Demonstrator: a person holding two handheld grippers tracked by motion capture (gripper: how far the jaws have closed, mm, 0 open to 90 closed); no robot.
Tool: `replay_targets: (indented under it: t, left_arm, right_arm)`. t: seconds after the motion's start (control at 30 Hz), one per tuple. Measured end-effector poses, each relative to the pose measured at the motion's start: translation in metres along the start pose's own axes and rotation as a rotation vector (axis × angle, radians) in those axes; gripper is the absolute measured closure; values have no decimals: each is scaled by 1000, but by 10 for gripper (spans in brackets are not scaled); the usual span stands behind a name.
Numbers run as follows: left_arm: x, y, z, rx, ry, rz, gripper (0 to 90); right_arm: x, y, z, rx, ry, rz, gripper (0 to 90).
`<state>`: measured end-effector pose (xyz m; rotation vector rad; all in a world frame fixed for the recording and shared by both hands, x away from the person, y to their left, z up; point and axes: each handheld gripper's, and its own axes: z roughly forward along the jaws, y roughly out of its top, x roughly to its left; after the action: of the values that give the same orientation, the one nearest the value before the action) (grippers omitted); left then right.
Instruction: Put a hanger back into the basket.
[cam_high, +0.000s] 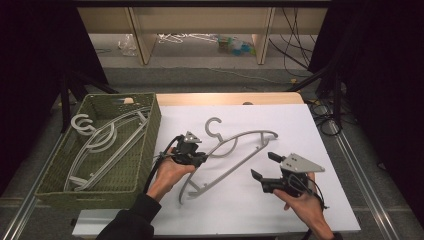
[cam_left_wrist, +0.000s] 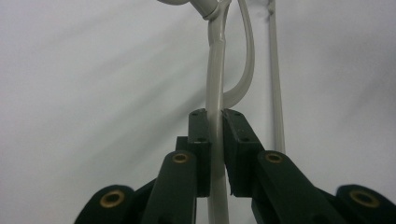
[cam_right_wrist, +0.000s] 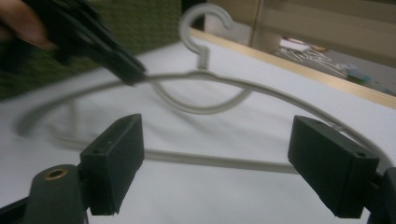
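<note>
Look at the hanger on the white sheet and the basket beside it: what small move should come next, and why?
Probably bring the open right gripper in to close on the hanger's free arm. The left gripper already pinches its other arm, and a second hold would steady it for a lift toward the basket, where other hangers lie.

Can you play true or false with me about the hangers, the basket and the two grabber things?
1. The left gripper is shut on the grey plastic clothes hanger. True.
2. The right gripper grips that hanger too. False: its fingers stand wide apart, touching nothing.
3. The green woven basket is empty. False: grey hangers lie in it.
4. The basket sits at the left of the white tabletop. True.
</note>
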<state>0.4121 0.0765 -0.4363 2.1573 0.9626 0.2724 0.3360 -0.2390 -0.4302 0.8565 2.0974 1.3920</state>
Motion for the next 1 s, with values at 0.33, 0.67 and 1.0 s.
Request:
replay_targets:
  t: [0.33,0.67,1.0]
  left_arm:
    - [-1,-4,-2,1,-8,3,815]
    - [-7,-10,-7,-2,-16,16,814]
    - [-20,-14,-14,3,-26,47,814]
  right_arm:
    - [-52,13,79,199,-142,-169,266]
    - [-58,13,111,269,-139,-388,313]
    - [-50,15,123,285,-105,-495,433]
